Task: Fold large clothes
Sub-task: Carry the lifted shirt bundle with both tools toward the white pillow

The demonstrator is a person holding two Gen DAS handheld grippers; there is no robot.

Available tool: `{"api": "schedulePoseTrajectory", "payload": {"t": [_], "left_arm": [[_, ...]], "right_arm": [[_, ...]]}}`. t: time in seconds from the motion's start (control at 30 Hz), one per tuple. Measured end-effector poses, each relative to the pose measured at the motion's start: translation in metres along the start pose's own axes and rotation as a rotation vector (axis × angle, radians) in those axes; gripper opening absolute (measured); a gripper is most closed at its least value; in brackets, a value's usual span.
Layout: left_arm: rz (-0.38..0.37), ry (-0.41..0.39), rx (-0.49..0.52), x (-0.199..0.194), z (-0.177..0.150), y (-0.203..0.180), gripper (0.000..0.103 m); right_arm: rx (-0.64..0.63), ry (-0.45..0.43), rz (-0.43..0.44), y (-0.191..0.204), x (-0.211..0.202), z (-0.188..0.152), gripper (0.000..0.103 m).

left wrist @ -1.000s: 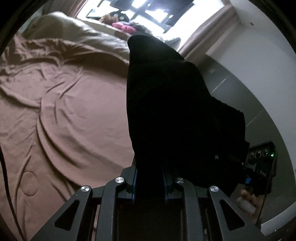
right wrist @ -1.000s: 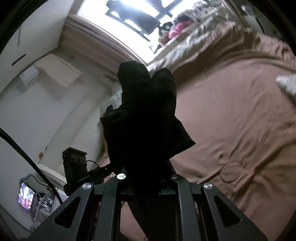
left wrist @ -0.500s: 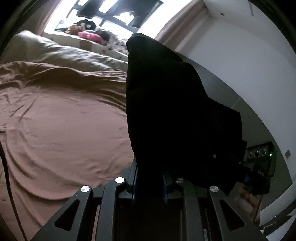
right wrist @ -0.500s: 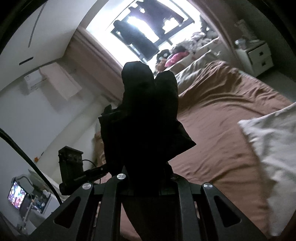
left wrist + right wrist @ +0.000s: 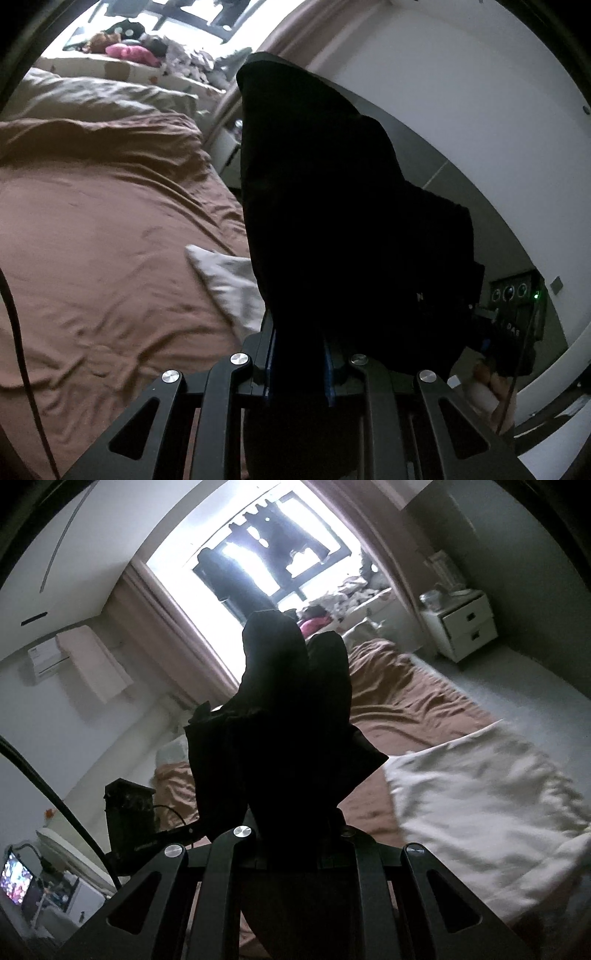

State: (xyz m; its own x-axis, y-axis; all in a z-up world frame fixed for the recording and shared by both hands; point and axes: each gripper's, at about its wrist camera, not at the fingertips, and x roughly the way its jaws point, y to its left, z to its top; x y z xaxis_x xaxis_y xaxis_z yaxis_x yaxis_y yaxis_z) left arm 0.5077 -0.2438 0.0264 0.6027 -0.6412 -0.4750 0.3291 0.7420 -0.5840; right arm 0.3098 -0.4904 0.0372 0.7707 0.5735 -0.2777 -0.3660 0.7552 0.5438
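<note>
Presently catalogued, item by item:

1. Black garment [image 5: 332, 206]: a large dark piece of clothing, held off the bed by both grippers. Bunched cloth rises in folds ahead of each camera and hides the fingertips. From the left wrist it fills the middle and right of the view; from the right wrist it [image 5: 288, 716] stands up in two rounded lobes against the window.

2. Left gripper [image 5: 299, 339]: jaws nearly together, clamped on a fold of the black garment, which passes between the blue-edged pads and hangs down below them. A dark cable [image 5: 18, 332] runs down the left edge of this view.

3. Right gripper [image 5: 291, 830]: jaws drawn close, pinching another fold of the same garment (pads hidden by the cloth). From the left wrist its body [image 5: 513, 325] shows at lower right, with a green light lit and a hand [image 5: 487, 387] beneath it.

4. Bed [image 5: 92, 258]: covered in a rumpled brown sheet, lying below and beyond the garment.

5. White cloth [image 5: 480, 805]: spread on the brown sheet, to the right of the garment in the right wrist view; a corner of it [image 5: 225, 280] shows just left of the garment in the left wrist view.

6. Window [image 5: 258, 561]: bright, at the far end of the room, with dark clothes hanging across it.

7. Nightstand [image 5: 461, 624]: white, two drawers, beside the bed at far right.

8. Small screen [image 5: 14, 882]: lit, at lower left of the right wrist view.
</note>
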Motion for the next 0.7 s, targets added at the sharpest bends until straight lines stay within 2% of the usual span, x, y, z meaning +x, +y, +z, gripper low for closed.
{"api": "schedulePoseTrajectory", "payload": {"t": [0.17,0.37,0.7], "left_arm": [[-0.016,0.015,-0.029,0.032,-0.01,-0.022,0.021],[-0.025,0.041,-0.116,0.067,-0.023,-0.032,0.021],[-0.02,0.15,-0.224,0.135,-0.035,-0.005,0.021]], "right_arm": [[-0.001,0.015,-0.04,-0.002,-0.014,0.008,0.011],[-0.004,0.049,-0.08,-0.005,-0.013,0.024,0.011],[0.049,0.15,-0.158,-0.022,0.033,0.043,0.011]]}}
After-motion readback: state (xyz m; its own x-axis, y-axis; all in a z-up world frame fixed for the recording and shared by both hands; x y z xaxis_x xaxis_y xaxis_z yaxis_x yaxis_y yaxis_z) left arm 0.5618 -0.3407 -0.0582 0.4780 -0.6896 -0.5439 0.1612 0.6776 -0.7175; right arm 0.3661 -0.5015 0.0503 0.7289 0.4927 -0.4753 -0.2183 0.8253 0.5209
